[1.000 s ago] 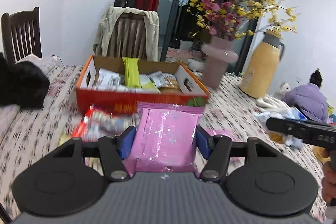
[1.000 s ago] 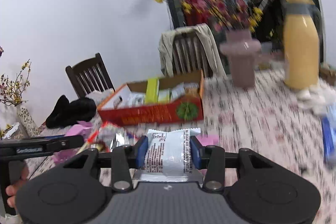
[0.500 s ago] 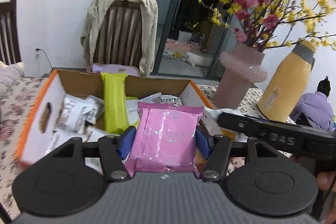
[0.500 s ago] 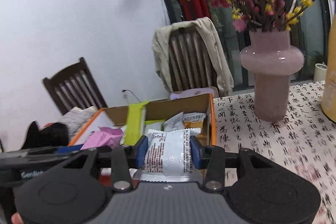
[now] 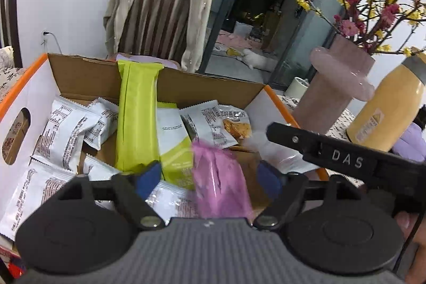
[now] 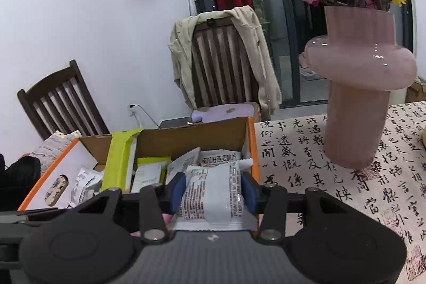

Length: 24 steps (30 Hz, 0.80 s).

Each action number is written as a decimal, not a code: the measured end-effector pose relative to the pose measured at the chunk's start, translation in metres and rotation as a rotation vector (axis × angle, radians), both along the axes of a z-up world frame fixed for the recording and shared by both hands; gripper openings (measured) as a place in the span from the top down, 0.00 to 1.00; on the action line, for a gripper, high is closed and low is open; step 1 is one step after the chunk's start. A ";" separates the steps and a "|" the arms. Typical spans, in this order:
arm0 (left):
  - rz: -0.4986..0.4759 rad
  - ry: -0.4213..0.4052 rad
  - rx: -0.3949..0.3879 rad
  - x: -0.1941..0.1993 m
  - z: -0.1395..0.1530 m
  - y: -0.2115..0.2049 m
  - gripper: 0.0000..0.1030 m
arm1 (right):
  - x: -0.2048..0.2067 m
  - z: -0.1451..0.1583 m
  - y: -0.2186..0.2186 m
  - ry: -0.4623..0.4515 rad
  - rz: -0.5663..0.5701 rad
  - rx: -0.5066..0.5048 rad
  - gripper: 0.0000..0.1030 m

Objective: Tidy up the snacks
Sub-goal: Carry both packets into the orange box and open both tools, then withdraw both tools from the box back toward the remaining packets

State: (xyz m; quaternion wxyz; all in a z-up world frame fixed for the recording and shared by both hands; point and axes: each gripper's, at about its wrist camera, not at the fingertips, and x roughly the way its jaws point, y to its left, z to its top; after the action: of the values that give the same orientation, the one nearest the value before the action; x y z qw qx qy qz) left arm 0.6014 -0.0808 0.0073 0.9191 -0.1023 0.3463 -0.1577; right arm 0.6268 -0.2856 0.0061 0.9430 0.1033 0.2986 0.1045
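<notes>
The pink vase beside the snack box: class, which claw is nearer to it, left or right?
Right. The right claw hangs over the box's vase-side end, close beside the pink vase. The left claw is over the box's middle, farther from it.

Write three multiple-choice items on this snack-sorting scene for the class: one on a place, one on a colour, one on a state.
1. Where is the tall lime-green packet?
A. On a plate
B. Upright in the cardboard box, against its far wall
C. In a drawer

2. What colour is the vase?
A. Pink
B. Blue
C. Black

3. How is the left gripper?
A. Shut on a bottle
B. Shut with nothing in it
C. Open

Key:
1 B, since it stands among the white packets inside the box.
2 A, since its glass is pale pink.
3 C, since its jaws have just been opening and the pink packet sits between the pads, clear of both.
</notes>
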 end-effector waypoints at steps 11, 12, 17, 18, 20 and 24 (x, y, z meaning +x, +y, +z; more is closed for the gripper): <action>0.023 -0.099 0.110 -0.060 0.040 0.049 0.16 | -0.046 0.029 -0.004 -0.038 0.000 -0.021 0.43; 0.033 -0.105 0.119 -0.068 0.044 0.056 0.16 | -0.055 0.031 -0.006 -0.037 0.006 -0.023 0.42; 0.066 -0.145 0.164 -0.120 0.059 0.083 0.15 | -0.103 0.039 -0.007 -0.045 0.032 -0.071 0.39; 0.067 -0.153 0.167 -0.132 0.062 0.087 0.15 | -0.114 0.040 -0.006 -0.048 0.040 -0.086 0.37; 0.073 -0.168 0.167 -0.154 0.067 0.093 0.14 | -0.136 0.041 -0.003 -0.060 0.056 -0.117 0.35; 0.082 -0.208 0.171 -0.204 0.074 0.101 0.11 | -0.186 0.043 0.005 -0.086 0.085 -0.169 0.29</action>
State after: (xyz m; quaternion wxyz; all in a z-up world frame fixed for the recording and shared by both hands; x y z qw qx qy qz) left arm 0.3973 0.0203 0.0810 0.9611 -0.0208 0.2568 -0.0997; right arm 0.4405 -0.2804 0.0491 0.9550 0.0062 0.2696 0.1235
